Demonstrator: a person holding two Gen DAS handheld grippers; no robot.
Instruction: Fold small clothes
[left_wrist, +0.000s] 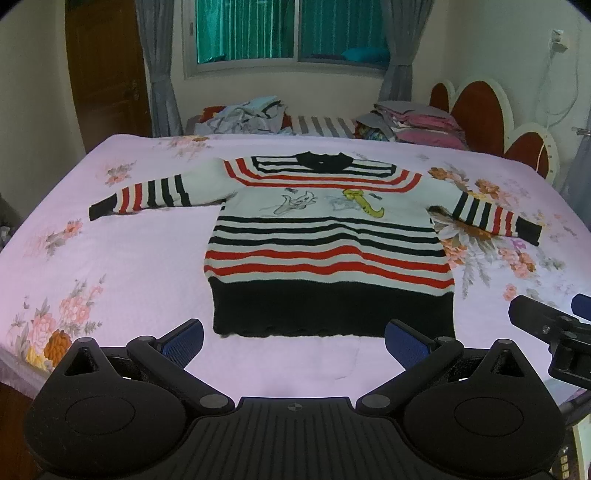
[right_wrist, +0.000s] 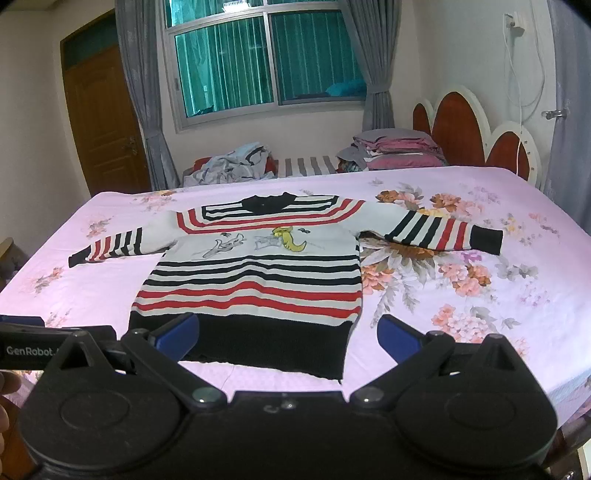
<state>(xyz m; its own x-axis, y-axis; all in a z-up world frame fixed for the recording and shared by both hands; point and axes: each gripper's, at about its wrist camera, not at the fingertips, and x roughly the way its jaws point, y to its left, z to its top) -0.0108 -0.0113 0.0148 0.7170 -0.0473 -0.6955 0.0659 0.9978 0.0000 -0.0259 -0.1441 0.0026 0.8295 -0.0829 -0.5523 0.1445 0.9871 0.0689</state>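
A small striped sweater (left_wrist: 325, 236) (right_wrist: 255, 280), white with red and black bands and a black hem, lies flat and face up on the pink floral bedsheet (left_wrist: 122, 251) (right_wrist: 480, 295), both sleeves spread sideways. My left gripper (left_wrist: 293, 341) hangs open just before the black hem, nothing between its blue pads. My right gripper (right_wrist: 288, 334) is open too, over the hem's right half, holding nothing. The right gripper's black body (left_wrist: 546, 325) shows at the right edge of the left wrist view; the left gripper's body (right_wrist: 55, 341) shows at the left of the right wrist view.
A heap of unfolded clothes (left_wrist: 243, 114) (right_wrist: 232, 162) and a stack of folded pink and grey items (left_wrist: 413, 122) (right_wrist: 395, 149) sit beyond the bed's far edge. A red scalloped headboard (right_wrist: 461, 125) stands at the right. A window, curtains and wooden door are behind.
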